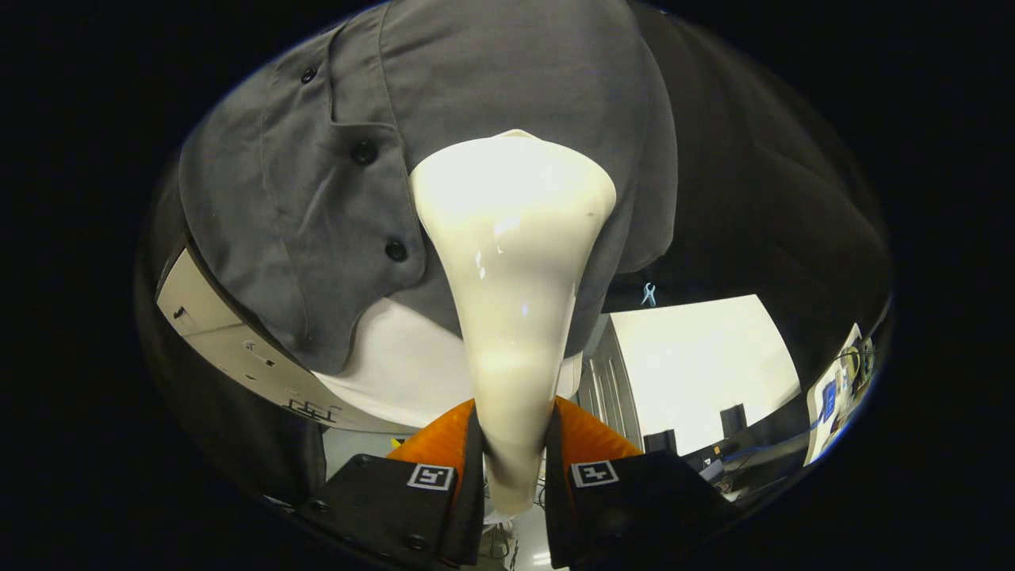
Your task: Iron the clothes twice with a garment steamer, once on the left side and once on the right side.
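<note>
Claw: sitting nearest the camera, both fingers pressing on the narrow handle of the garment steamer – clamped on it, one finger on each side.
Fingers: each carrying a square marker tag on top, ribbed pads gripping the handle sides.
Garment steamer: cream-white, glossy, rising straight ahead from between the fingers – handle slim at the claw, widening into a broad rounded head beyond them.
Steamer head: lying against the grey shirt, on the front panel just right of the button row; contact itself is hidden behind the head, so cannot tell if it is pressing or only just touching.
Shirt: grey, hanging ahead of the claw, filling the space beyond the steamer; placket with dark buttons running down just left of the head, creases showing left of the placket.
Shirt hem: ending above the fingers, a white panel showing below it.
Background right: a bright white board beyond the right finger, a small blue clip hanging above it at the dark cloth edge.
</note>
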